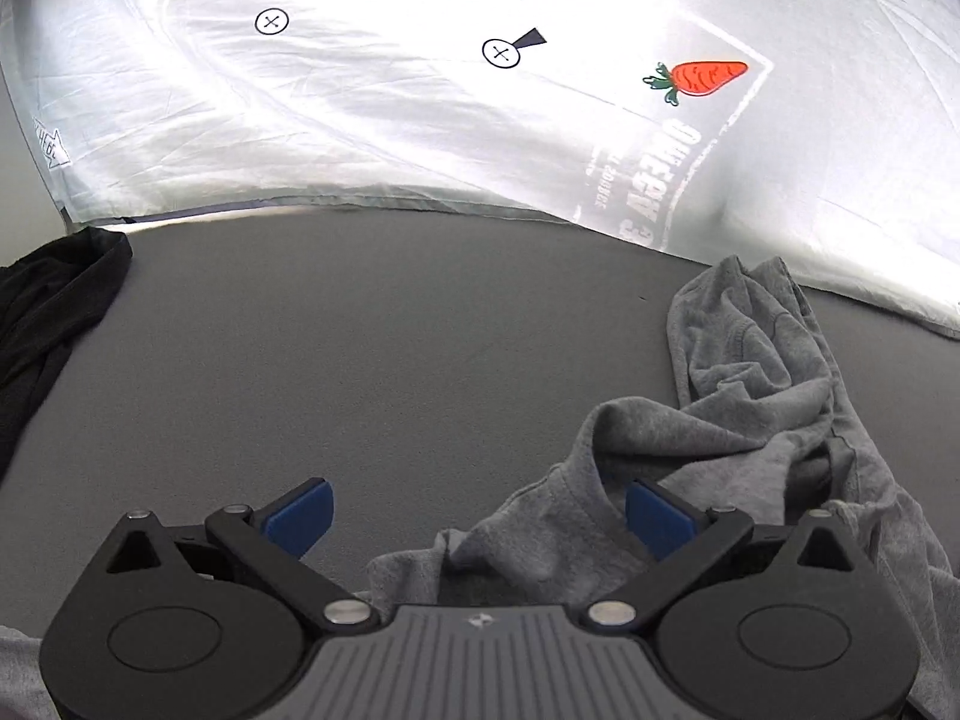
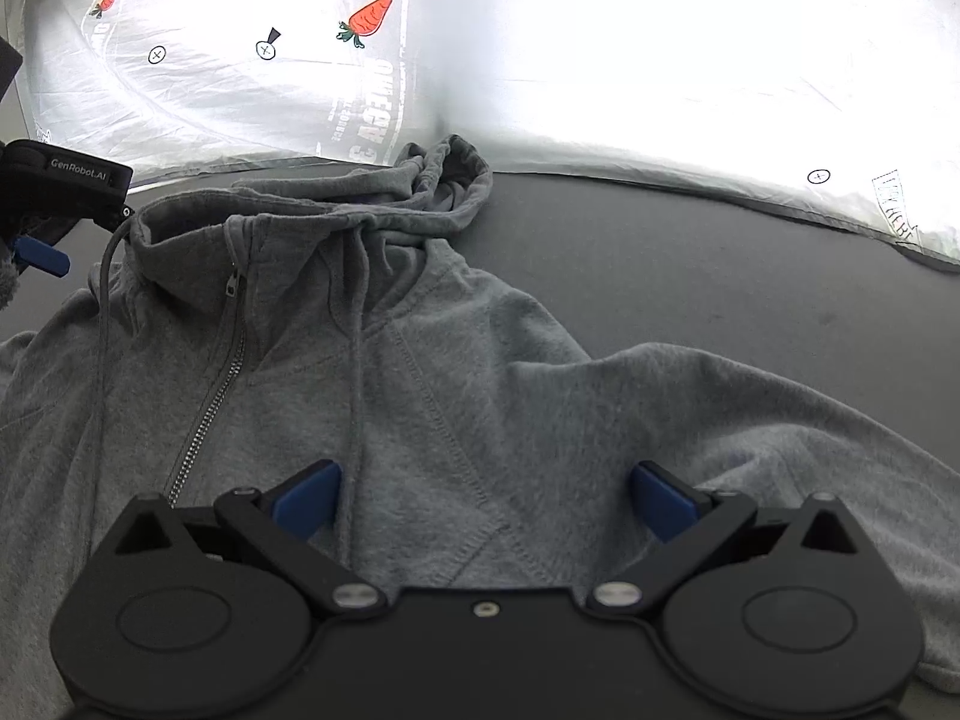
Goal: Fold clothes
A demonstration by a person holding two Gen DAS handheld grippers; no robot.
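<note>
In the left wrist view, the left tool (image 1: 477, 516) is hanging with its blue pads spread wide, pinching nothing, over the grey tabletop (image 1: 360, 360); a bunched part of the grey hoodie (image 1: 750, 396) is lying under its right pad, and a black garment (image 1: 48, 312) is sitting at the left edge. In the right wrist view, the right tool (image 2: 486, 501) is hovering spread (also pinching nothing) above the hoodie (image 2: 420, 372), which is lying zipper-up, its hood (image 2: 444, 180) reaching toward the white sheet (image 2: 660, 60) printed with carrots.
</note>
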